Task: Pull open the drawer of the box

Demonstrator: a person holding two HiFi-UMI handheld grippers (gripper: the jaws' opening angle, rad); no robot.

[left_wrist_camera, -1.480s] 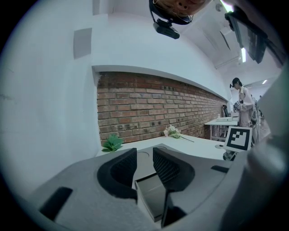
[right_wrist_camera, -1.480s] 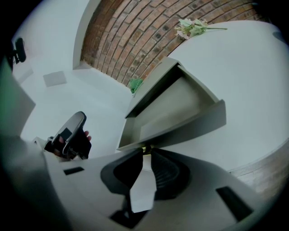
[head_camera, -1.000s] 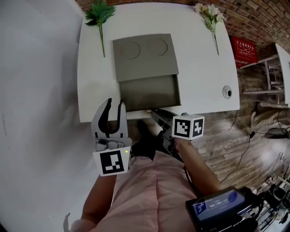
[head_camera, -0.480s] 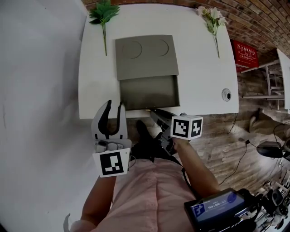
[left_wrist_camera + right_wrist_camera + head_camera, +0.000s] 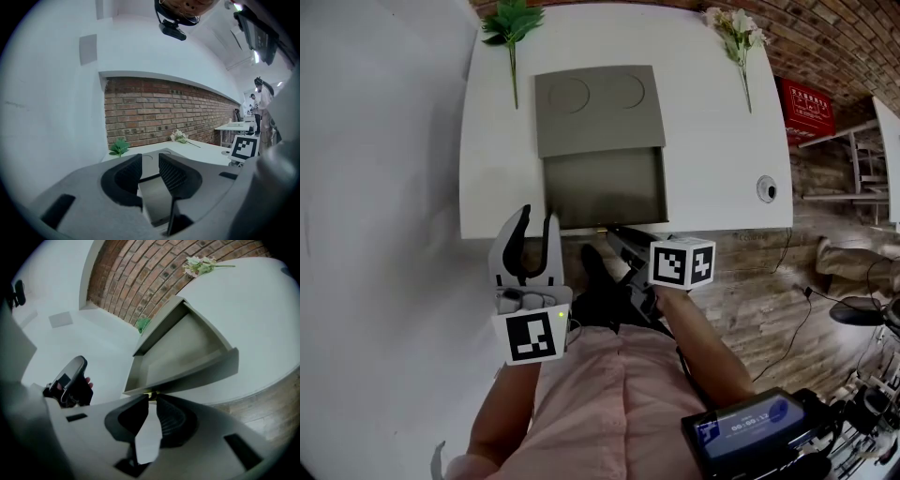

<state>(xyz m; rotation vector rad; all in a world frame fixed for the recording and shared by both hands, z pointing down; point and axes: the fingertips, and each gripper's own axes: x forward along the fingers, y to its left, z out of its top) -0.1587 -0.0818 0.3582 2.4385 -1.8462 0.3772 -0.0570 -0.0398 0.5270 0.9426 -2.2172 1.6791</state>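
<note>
From the head view, a flat grey rectangular box [image 5: 598, 108] with two round outlines on its lid sits in the middle of the white counter [image 5: 712, 159]. Its single shallow grey drawer [image 5: 602, 187] stands drawn out toward the person, the front panel close to the counter's near edge. The right tool [image 5: 615, 232] meets the middle of that panel, where a small brass-coloured knob [image 5: 604, 228] shows. The left tool [image 5: 537, 216] hovers left of the drawer front, near the counter edge, touching nothing. The right hand is therefore the one at the work. The drawer slides along a line from the box straight toward the person, so any further pull would likely follow that line. A green leafy sprig [image 5: 511, 23] lies at the far left corner, a white-flowered sprig [image 5: 733, 28] at the far right, and a small round white fitting [image 5: 766, 188] near the right edge. In the left gripper view, the left tool [image 5: 150, 161] has its jaws well apart with nothing between them; box and drawer lie beyond the gap. In the right gripper view, the right tool [image 5: 150, 399] has its jaws drawn nearly together, tips pinched on the knob [image 5: 149, 394] under the drawer [image 5: 187, 348] front. The count is one box, one drawer, one knob, two sprigs and two tools.
</note>
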